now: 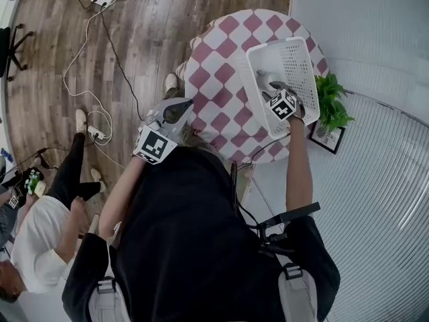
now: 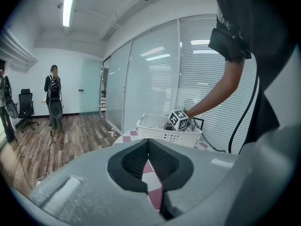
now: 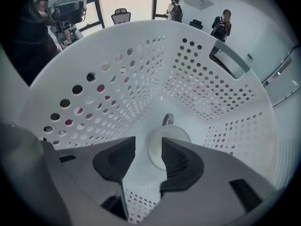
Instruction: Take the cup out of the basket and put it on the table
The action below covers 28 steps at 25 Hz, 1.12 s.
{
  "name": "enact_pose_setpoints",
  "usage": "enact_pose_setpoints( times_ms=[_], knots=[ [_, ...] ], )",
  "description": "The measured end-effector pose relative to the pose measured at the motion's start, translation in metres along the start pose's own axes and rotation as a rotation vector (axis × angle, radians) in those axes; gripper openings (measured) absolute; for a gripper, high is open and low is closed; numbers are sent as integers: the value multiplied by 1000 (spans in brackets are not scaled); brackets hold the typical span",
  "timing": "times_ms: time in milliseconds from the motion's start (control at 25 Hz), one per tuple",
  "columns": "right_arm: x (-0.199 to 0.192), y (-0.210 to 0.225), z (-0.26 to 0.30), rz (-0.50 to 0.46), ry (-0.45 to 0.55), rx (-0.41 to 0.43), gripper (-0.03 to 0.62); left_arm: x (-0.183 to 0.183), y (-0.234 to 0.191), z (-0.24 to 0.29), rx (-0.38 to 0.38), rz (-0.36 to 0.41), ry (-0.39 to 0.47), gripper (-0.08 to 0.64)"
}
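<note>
Right gripper (image 3: 148, 142) down inside basket (image 3: 141, 79), over cup (image 3: 156, 148).
Jaws spread, white cup on the basket floor shows between them, not pinched; left gripper (image 2: 148, 142) pressed together, empty, at the checkered table's (image 1: 221, 66) near-left edge.

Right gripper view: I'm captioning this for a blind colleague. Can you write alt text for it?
The right gripper points down into a white perforated basket, its jaws apart and not gripping, just over a white cup. The cup stands upright on the basket's floor, its handle toward the top of the picture. Beyond the rim, people stand in a room.
</note>
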State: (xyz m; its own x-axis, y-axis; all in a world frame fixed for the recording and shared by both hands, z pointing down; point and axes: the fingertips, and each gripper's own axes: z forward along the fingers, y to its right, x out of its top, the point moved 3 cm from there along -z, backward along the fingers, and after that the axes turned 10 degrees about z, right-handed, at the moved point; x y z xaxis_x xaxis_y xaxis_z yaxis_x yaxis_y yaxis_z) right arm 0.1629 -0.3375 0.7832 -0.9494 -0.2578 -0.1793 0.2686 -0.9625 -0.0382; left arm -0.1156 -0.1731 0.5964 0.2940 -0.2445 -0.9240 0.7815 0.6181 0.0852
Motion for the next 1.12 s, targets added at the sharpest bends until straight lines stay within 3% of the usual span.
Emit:
enact_pose_setpoints(
  times_ms=[520, 680, 1120],
  knots=[
    [-16, -1, 41, 6, -81, 37, 173, -16, 0, -12, 37, -19, -47, 5],
    [-14, 1, 41, 21, -39, 5, 77, -16, 5, -12, 35, -25, -57, 5],
    [-19, 0, 52, -10, -71, 24, 48, -18, 12, -1, 20, -1, -71, 5]
  ],
)
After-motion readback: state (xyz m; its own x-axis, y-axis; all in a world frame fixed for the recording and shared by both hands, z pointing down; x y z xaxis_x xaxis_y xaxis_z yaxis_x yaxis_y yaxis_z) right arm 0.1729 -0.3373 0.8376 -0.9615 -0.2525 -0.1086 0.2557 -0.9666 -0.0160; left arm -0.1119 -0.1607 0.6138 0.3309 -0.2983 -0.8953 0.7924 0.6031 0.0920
